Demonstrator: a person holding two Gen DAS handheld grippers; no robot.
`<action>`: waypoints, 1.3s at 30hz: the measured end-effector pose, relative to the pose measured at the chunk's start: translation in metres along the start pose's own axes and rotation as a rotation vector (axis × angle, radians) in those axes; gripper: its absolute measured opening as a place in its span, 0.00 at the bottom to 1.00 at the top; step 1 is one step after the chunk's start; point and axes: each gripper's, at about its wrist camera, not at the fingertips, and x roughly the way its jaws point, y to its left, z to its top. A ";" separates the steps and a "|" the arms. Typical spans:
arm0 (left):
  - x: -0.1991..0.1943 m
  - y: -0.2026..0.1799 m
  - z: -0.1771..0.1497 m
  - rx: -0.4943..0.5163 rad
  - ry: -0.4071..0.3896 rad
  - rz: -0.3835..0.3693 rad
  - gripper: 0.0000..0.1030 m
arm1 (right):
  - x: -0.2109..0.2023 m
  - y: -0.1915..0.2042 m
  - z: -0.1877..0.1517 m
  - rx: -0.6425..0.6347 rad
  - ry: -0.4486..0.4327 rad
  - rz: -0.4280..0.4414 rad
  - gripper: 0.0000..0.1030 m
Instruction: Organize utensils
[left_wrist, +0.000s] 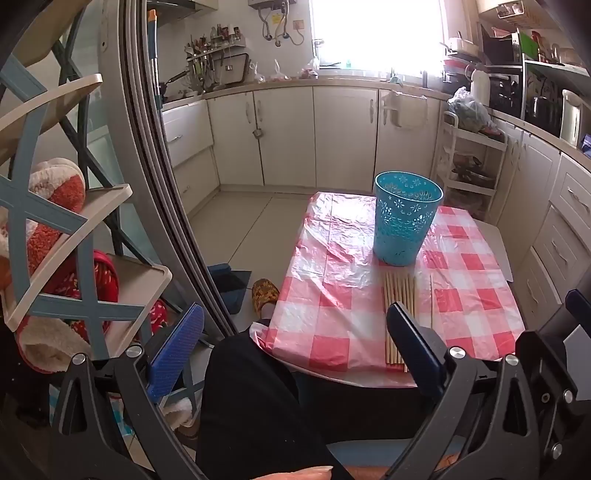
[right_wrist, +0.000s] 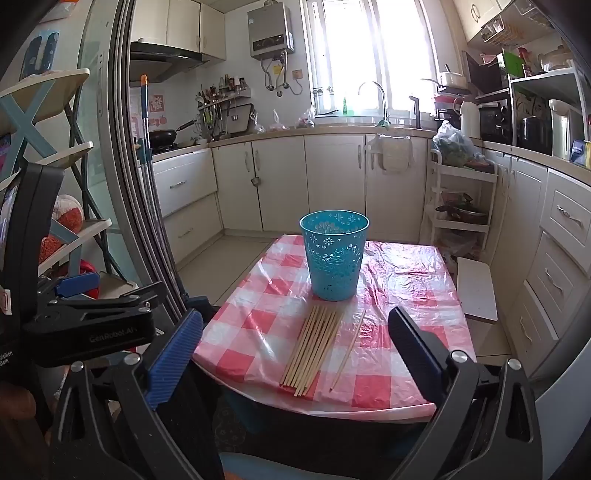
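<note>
Both grippers hang short of the surface's (right_wrist: 399, 295) near edge, jaws spread fully wide and empty: left gripper (left_wrist: 295, 339) over the person's dark-clothed leg (left_wrist: 258, 398), right gripper (right_wrist: 295, 350) facing the work, probably staged for a first pick. Chopsticks (right_wrist: 312, 349) lie in a tight flat bundle near that edge, tips toward the teal basket (right_wrist: 334, 254); one single chopstick (right_wrist: 349, 349) lies just beside, apart from the bundle. Judgement: the stray one is easier to pinch; bundled sticks crowd each other. Basket stands upright beyond, mouth clear, likely destination. Crinkled plastic cloth may slip. Behind: cabinets (right_wrist: 280, 181), window.
</note>
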 end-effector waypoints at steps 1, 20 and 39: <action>0.000 0.000 0.000 -0.001 0.001 -0.001 0.93 | 0.000 0.000 0.000 0.000 0.000 0.000 0.93; -0.006 -0.006 -0.006 0.004 -0.014 -0.038 0.93 | -0.001 0.001 0.000 -0.003 -0.001 -0.006 0.93; -0.003 -0.001 -0.007 -0.012 0.011 -0.060 0.93 | -0.002 0.004 -0.001 -0.007 0.005 0.001 0.93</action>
